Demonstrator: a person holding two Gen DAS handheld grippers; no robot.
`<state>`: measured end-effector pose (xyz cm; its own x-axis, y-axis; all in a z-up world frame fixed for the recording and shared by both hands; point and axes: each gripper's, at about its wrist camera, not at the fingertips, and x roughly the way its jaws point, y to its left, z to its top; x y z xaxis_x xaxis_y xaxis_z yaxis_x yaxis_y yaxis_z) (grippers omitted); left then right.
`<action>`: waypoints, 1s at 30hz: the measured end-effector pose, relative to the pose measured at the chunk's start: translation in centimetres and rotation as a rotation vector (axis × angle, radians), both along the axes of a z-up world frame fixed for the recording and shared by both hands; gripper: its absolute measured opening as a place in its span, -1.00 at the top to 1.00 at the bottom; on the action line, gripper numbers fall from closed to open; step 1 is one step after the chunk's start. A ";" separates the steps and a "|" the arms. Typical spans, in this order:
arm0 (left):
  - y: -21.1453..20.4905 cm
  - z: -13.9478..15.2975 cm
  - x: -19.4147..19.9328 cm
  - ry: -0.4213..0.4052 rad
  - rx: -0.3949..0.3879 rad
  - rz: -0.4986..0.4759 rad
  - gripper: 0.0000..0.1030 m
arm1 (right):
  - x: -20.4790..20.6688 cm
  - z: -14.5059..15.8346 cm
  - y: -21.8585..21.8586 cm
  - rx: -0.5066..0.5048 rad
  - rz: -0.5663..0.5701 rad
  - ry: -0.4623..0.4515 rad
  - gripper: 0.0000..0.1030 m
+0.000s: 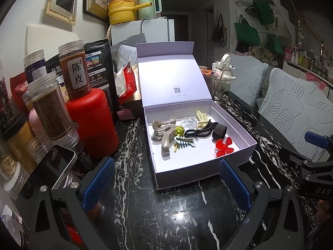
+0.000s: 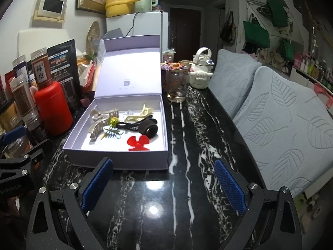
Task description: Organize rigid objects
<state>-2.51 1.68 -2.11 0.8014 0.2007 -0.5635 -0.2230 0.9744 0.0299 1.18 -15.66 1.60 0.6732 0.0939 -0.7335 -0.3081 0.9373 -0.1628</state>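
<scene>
We hold the left gripper (image 1: 166, 185) and right gripper (image 2: 163, 184) spread wide, empty, above the black marble table (image 2: 187, 187). At twelve o'clock the lavender box (image 1: 197, 170) stands open, holding hair clips (image 1: 166, 133) and a red flower clip (image 1: 224, 146).

Hair clips (image 1: 183, 133) lie in the box (image 1: 245, 145); jars (image 1: 50, 112) stand left, glass (image 2: 177, 87) behind-right.

Black marble table (image 2: 187, 187) with white veins, glare spots near us. Two leaf-pattern grey cushions (image 2: 287, 120) on the right, white fridge (image 2: 143, 25) at the far wall, dark door (image 2: 185, 27) beyond, green bags (image 2: 256, 34) hanging far right.
</scene>
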 end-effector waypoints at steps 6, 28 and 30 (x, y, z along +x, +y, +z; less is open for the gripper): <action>0.0 0.0 0.1 0.001 0.000 -0.001 -1.00 | -0.1 -0.1 -0.1 -0.005 -0.001 0.003 -0.93; -0.2 -0.2 0.1 0.015 0.010 0.015 -1.00 | -0.1 -0.3 -0.3 -0.022 -0.011 0.010 -0.93; -0.2 -0.2 0.1 0.015 0.009 0.015 -1.00 | -0.1 -0.4 -0.3 -0.024 -0.011 0.011 -0.93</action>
